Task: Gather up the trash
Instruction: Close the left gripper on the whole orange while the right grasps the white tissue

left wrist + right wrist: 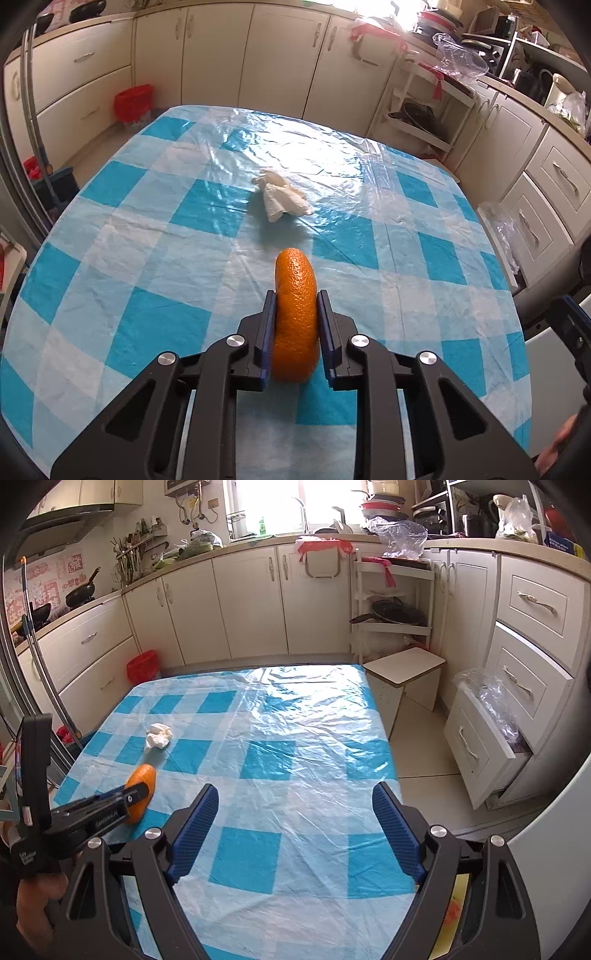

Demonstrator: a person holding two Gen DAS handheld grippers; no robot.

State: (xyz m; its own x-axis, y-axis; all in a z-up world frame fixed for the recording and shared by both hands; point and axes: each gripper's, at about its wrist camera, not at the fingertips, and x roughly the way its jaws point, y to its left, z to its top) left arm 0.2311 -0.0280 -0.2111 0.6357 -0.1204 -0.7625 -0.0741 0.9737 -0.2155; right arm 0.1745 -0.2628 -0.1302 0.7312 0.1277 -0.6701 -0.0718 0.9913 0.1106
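the left gripper (295, 321) has its jaws clenched on a piece of orange peel (295, 314), held on edge low over the checked tabletop (110, 258). a crumpled tissue (282, 197) lies on the cloth at about twelve o'clock from the peel. the right gripper (293, 834) hangs over the tabletop, jaws released wide and empty.

The peel (295, 317) between the left gripper's (295, 306) blue-padded black jaws is bright orange with a pebbled skin. Beyond the jaws lies a white crumpled tissue (282, 199) on a tablecloth (147, 258) checked in turquoise, pale blue and white. The right gripper (293, 812) has ribbed blue pads on black arms.
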